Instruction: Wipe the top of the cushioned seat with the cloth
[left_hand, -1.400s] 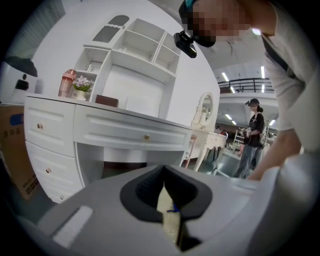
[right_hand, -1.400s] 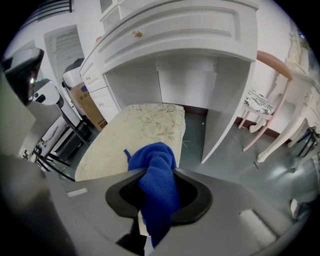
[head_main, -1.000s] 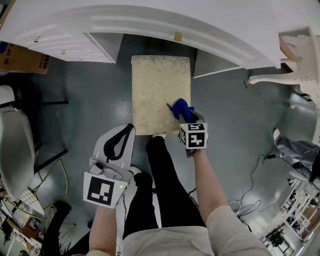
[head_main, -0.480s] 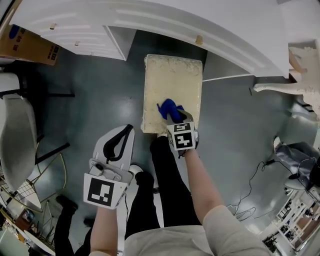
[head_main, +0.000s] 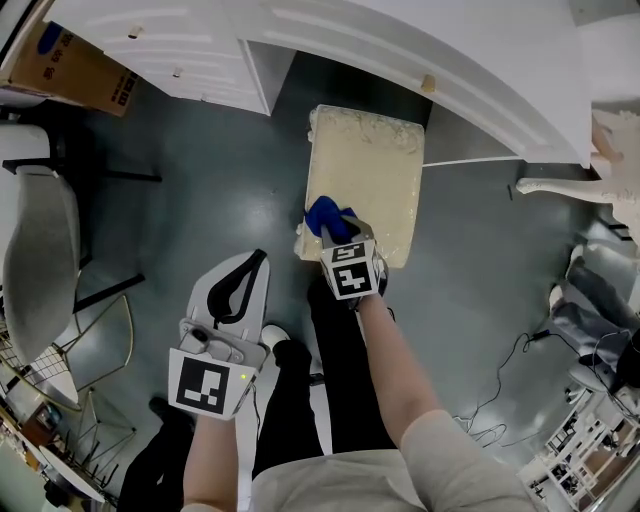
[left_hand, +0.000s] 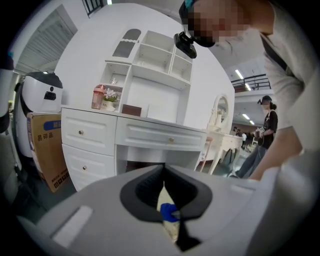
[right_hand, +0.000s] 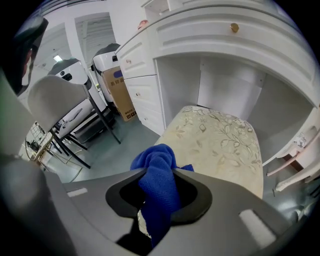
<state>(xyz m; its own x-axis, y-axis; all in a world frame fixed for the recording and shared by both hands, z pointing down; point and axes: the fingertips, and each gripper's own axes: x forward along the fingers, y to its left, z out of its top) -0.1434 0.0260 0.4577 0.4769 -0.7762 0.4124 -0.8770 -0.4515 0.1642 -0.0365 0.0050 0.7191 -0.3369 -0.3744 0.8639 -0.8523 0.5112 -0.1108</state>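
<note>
Your right gripper (head_main: 337, 236) clamps the crumpled blue cloth (head_main: 322, 213) protruding forward at the cream floral cushioned seat's (head_main: 377, 172) near-left corner.

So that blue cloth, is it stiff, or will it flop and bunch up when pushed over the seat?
Probably floppy: the blue cloth sits crumpled in folds where the right gripper pinches it. As a small, thin bundle, it is likely light to drag. Its fuzzy weave may catch slightly on the patterned fabric of the cushioned seat rather than slide.

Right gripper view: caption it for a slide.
The right tongs grip a blue cloth at the near edge of the floral cushioned seat.
</note>
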